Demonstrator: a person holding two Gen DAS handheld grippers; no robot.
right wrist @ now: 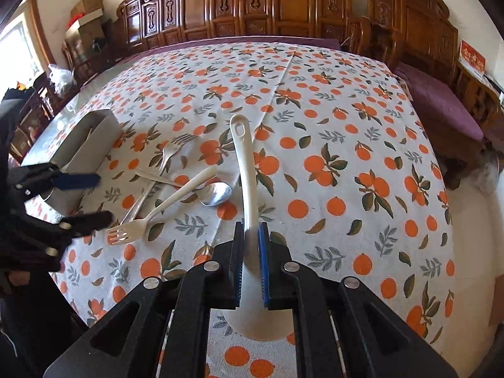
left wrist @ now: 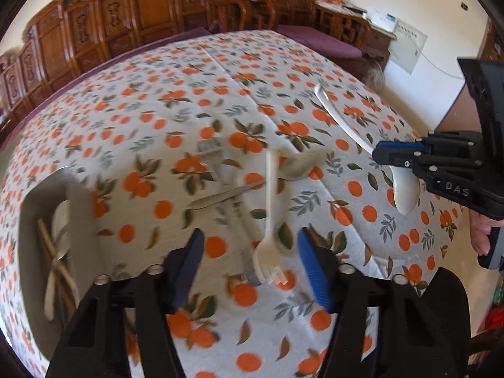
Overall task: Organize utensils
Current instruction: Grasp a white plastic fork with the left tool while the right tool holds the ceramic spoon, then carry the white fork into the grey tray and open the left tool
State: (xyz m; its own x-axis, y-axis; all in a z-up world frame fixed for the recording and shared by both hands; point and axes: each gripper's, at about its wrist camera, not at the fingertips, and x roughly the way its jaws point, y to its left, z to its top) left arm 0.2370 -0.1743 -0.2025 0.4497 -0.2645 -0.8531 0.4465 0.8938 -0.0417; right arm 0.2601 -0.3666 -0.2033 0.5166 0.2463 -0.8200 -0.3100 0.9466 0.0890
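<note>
Left wrist view. The left gripper (left wrist: 249, 264), black with blue pads, fills the lower centre of the frame; its jaws stand apart on either side of the tines of a cream plastic fork (left wrist: 269, 220), and the pads do not touch it. The fork lies on the tabletop (left wrist: 157, 100), which is covered by a white cloth printed with oranges and leaves. Its handle runs up toward frame centre, crossing a steel spoon (left wrist: 252, 182); a blurred steel fork (left wrist: 226, 189) lies beneath them. At the left edge a grey open-topped box (left wrist: 78, 208) holds wooden chopsticks and pale utensils. At the right edge the right gripper (left wrist: 382, 154) is clenched on the neck of a white long-handled plastic spoon (left wrist: 340, 116), handle rising toward upper centre, bowl hanging below the pads.

Right wrist view. The right gripper (right wrist: 250, 261) occupies the lower centre, its pads pressed against the white spoon (right wrist: 244, 163); the bowl sits beneath the jaws and the holed handle end points toward frame centre. Left of centre, the cream fork (right wrist: 163, 204), steel spoon (right wrist: 214, 193) and steel fork (right wrist: 167, 157) lie crossed on the tabletop (right wrist: 346, 126). The left gripper (right wrist: 91, 198) enters from the left edge, released, one finger above and one just beside the cream fork's tines. The grey box (right wrist: 85, 145) stands at the upper left.
</note>
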